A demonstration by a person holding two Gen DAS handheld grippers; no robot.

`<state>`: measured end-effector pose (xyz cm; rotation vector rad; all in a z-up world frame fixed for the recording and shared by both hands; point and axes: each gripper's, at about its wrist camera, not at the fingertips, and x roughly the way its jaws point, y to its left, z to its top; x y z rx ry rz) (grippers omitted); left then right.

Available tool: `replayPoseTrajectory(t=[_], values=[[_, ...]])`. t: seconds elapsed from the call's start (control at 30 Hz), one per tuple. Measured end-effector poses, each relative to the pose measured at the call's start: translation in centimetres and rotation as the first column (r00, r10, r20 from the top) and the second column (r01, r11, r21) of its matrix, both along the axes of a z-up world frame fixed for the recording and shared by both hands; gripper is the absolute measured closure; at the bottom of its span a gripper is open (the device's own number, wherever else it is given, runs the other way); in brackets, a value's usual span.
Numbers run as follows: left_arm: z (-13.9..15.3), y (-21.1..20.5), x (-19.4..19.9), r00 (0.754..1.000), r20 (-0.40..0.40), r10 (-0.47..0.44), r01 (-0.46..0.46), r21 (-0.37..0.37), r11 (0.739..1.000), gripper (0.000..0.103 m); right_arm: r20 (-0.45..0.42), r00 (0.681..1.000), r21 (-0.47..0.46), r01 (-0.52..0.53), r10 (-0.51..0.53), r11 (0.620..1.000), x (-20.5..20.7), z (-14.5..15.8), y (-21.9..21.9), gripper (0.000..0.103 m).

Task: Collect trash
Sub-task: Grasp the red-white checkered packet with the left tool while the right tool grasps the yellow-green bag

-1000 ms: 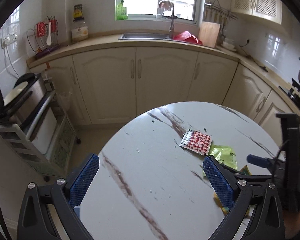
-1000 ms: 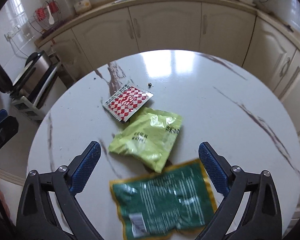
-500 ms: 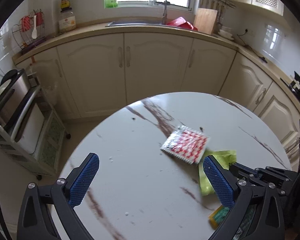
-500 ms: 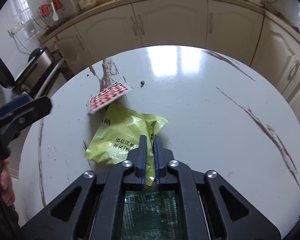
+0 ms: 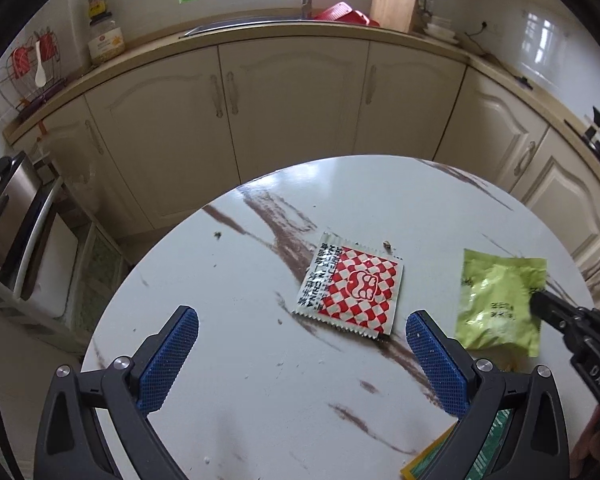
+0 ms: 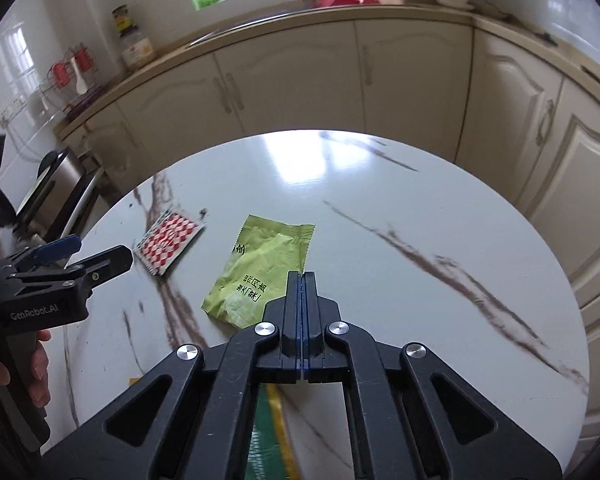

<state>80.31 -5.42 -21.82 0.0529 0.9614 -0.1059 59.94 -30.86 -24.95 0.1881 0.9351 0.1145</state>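
Three wrappers lie on the round marble table. The red-and-white checked sachet rests flat just beyond and between the blue pads of my left gripper, which stands open and holds nothing. My right gripper is shut, its tips pinching the right edge of the crumpled yellow-green packet. The left wrist view shows that right gripper at the yellow-green packet. A dark green packet with a yellow border lies mostly hidden under my right gripper's body.
Cream kitchen cabinets and a counter with a sink curve behind the table. A metal rack with an appliance stands on the floor at the left. Small crumbs dot the table. A hand holds the left gripper.
My right gripper went from wide open to shut on the yellow-green packet and drew it off the dark green one. My left gripper moved lower and closer to the checked sachet.
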Motion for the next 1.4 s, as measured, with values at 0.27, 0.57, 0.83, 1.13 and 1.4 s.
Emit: replayPoseTrajectory(t=[0.27, 0.57, 0.83, 1.13, 1.4], values=[[-3.9, -3.6, 3.7, 0.996, -0.065, -0.055, 0.058, 0.033, 0.998, 0.002, -0.009, 1.0, 0.035, 0.002, -0.002, 0.999, 0.2, -0.2, -0.6, 0.102], [-4.9, -4.1, 5.6, 0.993, -0.034, -0.116, 0.116, -0.001, 0.993, 0.037, -0.005, 1.0, 0.063, -0.005, 0.006, 0.998, 0.7, -0.5, -0.9, 0.102], [-5.9, -5.8, 5.4, 0.981, -0.013, -0.195, 0.195, -0.029, 0.98, 0.069, -0.006, 1.0, 0.081, -0.02, 0.021, 0.997, 0.8, -0.9, -0.1, 0.102], [-6.8, -5.2, 4.5, 0.968, -0.048, -0.248, 0.234, -0.207, 0.95, 0.103, 0.013, 0.999, 0.138, -0.036, 0.035, 0.99, -0.3, -0.3, 0.2, 0.102], [-4.4, -5.1, 1.2, 0.965, -0.008, -0.261, 0.254, -0.206, 0.945, 0.103, 0.058, 0.996, 0.139, -0.073, 0.065, 0.988, -1.9, 2.5, 1.6, 0.102]])
